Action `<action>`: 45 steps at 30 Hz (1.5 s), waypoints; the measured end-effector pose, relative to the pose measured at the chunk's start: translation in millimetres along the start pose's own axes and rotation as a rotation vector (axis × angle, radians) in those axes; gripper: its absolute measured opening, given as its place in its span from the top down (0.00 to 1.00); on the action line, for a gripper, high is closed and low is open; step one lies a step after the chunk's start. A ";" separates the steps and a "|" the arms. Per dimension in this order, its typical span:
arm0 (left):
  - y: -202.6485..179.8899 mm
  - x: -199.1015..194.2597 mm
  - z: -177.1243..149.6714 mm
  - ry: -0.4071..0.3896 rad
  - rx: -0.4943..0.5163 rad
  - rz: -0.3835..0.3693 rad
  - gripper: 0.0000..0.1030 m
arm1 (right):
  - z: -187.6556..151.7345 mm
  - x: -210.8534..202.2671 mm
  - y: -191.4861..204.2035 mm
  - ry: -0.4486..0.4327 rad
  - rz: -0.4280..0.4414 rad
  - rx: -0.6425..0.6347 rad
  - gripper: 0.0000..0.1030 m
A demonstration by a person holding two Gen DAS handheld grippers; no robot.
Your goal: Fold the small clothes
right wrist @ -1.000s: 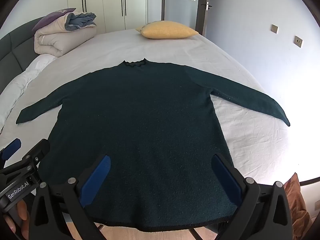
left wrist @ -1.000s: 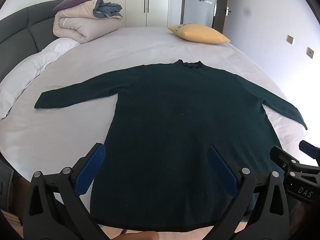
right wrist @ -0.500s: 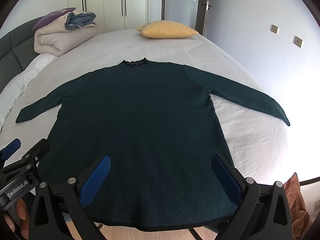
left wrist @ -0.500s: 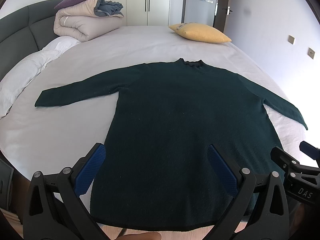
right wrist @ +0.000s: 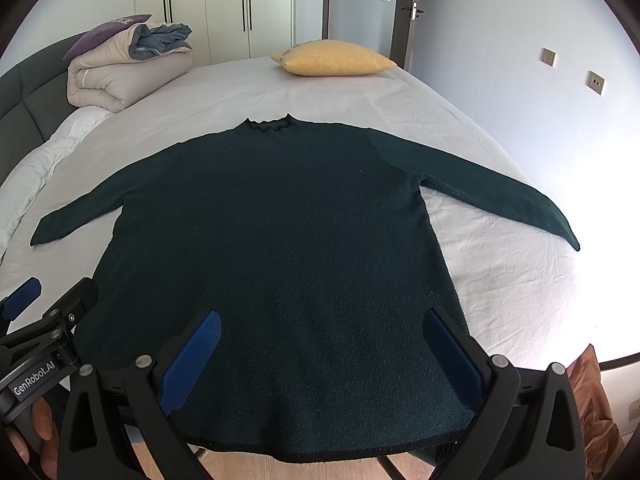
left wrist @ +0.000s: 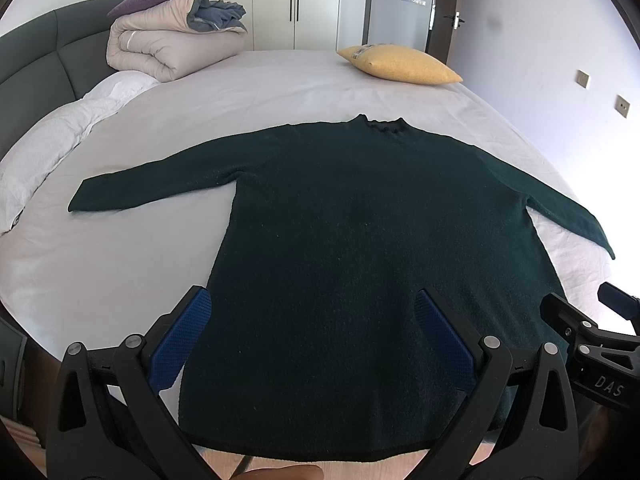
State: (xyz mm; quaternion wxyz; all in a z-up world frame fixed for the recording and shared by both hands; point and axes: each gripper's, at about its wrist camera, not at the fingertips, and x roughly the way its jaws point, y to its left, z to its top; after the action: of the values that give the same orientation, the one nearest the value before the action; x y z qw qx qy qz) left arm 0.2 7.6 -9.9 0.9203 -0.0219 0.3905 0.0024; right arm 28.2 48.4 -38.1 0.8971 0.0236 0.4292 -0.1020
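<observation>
A dark green long-sleeved sweater [left wrist: 360, 240] lies flat on the white bed [left wrist: 120, 264], collar far, hem at the near edge, both sleeves spread out. It fills the middle of the right wrist view too [right wrist: 280, 248]. My left gripper [left wrist: 312, 320] is open and empty above the left part of the hem. My right gripper [right wrist: 320, 340] is open and empty above the right part of the hem. Each gripper shows at the edge of the other's view: the right one [left wrist: 592, 332], the left one [right wrist: 44, 312].
A yellow pillow [left wrist: 400, 65] lies at the far side of the bed. A folded duvet stack [left wrist: 176, 40] with a purple pillow sits far left by the dark headboard [left wrist: 36, 60]. White wardrobes and a door stand behind. Wood floor shows below the hem.
Both grippers stay open over the hem. The left wrist view has tilted up slightly. The sweater has not moved.
</observation>
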 end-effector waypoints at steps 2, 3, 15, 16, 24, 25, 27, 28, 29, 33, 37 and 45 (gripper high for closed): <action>0.1 0.1 0.2 0.000 0.000 -0.001 0.00 | -0.3 0.1 0.2 0.000 -0.001 -0.001 0.00; -0.3 -0.1 0.9 0.001 -0.001 -0.001 0.00 | -0.3 0.3 0.0 0.000 0.000 -0.001 0.00; -1.6 0.2 0.1 0.003 -0.001 -0.001 0.00 | -1.2 0.9 -0.1 0.001 -0.001 -0.001 0.00; -1.9 0.2 0.4 0.003 -0.001 -0.001 0.00 | -1.3 0.9 0.0 0.001 -0.002 -0.002 0.00; -3.4 2.0 -2.0 0.005 0.000 -0.001 0.00 | -0.5 0.5 0.5 0.001 -0.001 -0.001 0.00; -3.3 1.9 -1.6 0.005 -0.001 -0.002 0.00 | -0.4 0.3 0.8 0.001 -0.002 -0.001 0.00; -3.4 1.9 -1.4 0.006 -0.001 -0.001 0.00 | 0.3 0.2 0.6 0.002 -0.002 -0.002 0.00; -3.3 2.0 -1.8 0.007 -0.001 -0.001 0.00 | -3.1 1.4 0.7 0.001 -0.003 -0.002 0.00; -3.7 2.5 -2.6 0.007 0.000 0.000 0.00 | -3.0 1.5 0.2 0.001 -0.003 -0.002 0.00; -5.1 3.9 -6.3 0.008 0.001 0.001 0.00 | -3.0 1.7 0.0 0.000 -0.002 -0.001 0.00; -5.3 5.4 -11.3 0.009 0.003 0.000 0.00 | -2.8 1.4 0.7 0.001 -0.003 -0.002 0.00; -6.6 5.7 -17.4 0.018 0.007 0.001 0.00 | -2.8 1.5 0.1 0.002 -0.003 -0.002 0.00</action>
State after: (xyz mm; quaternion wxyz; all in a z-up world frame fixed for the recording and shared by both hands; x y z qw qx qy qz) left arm -8.2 0.3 -25.9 0.9169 -0.0187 0.3987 0.0013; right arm 27.0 48.6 -41.1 0.8966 0.0222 0.4303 -0.1027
